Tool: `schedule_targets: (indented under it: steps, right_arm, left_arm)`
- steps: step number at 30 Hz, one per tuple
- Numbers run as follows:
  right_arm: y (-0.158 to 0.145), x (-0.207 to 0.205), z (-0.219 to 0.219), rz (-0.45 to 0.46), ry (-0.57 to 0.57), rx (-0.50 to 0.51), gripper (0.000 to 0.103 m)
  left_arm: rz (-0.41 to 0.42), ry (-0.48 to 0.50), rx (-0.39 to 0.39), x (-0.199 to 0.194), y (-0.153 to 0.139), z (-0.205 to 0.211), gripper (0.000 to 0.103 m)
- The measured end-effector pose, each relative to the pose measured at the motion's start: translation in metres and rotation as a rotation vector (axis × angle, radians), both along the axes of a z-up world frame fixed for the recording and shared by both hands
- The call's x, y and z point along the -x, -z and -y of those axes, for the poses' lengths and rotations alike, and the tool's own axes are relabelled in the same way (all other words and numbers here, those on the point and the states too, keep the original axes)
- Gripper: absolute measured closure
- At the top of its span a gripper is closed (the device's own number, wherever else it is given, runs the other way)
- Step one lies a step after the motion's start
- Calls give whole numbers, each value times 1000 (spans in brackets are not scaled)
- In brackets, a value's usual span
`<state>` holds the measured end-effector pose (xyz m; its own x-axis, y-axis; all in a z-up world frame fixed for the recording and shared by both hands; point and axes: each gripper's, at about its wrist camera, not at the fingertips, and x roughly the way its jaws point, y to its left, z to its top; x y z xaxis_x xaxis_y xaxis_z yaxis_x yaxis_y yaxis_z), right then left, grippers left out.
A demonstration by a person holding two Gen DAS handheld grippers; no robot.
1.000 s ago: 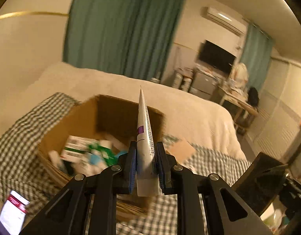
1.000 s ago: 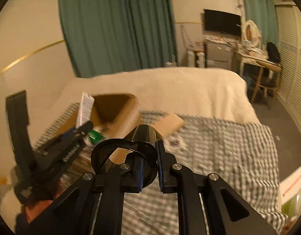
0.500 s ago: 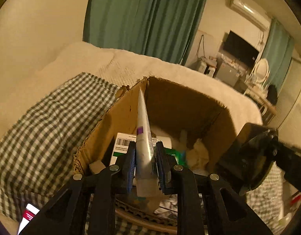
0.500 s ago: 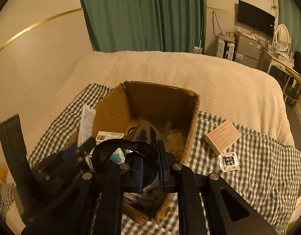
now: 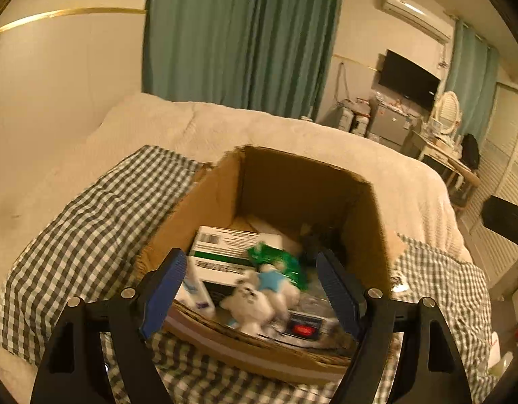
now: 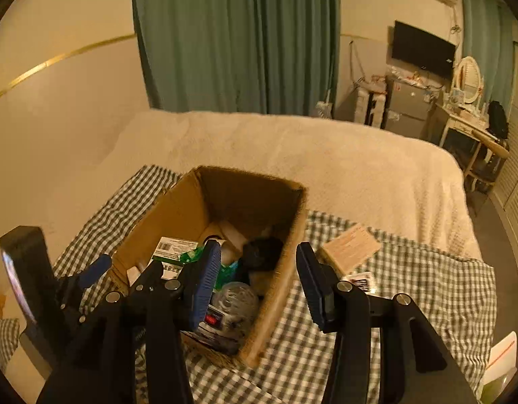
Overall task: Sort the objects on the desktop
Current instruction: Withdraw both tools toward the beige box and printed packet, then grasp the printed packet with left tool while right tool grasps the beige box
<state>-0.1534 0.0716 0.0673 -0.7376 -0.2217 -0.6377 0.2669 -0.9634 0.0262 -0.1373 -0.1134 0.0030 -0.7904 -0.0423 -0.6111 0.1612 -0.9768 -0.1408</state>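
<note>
On my left wrist view, the left gripper [image 5: 250,284] is spread wide and empty over the cardboard box [image 5: 366,229], where a white tube [image 5: 196,291] leans beside a plush toy [image 5: 250,303]. On my right wrist view, the right gripper [image 6: 257,277] also gapes empty above the box, a black object [image 6: 262,254] lying inside.

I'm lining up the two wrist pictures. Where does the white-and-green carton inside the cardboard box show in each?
Left wrist: white-and-green carton lies centre-left, in the box's near-left part, just beyond the open left gripper.
Right wrist: white-and-green carton lies lower left, against the box's left wall.
Shared landmark: the cardboard box.
</note>
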Motion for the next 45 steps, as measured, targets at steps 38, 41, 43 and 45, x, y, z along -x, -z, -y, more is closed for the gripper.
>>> schedule_targets:
  steps: [38, 41, 43, 45]
  right_arm:
    - [210, 88, -288, -64, 253, 139, 47]
    - [218, 97, -289, -47, 246, 130, 47]
    - [221, 102, -284, -54, 217, 140, 47]
    - [223, 102, -279, -61, 202, 127, 47]
  left_arm:
    - [140, 68, -62, 114, 164, -262, 4]
    - [210, 34, -18, 136, 175, -268, 4]
    - [231, 41, 37, 146, 174, -273, 21]
    - [245, 64, 85, 149, 171, -276, 41]
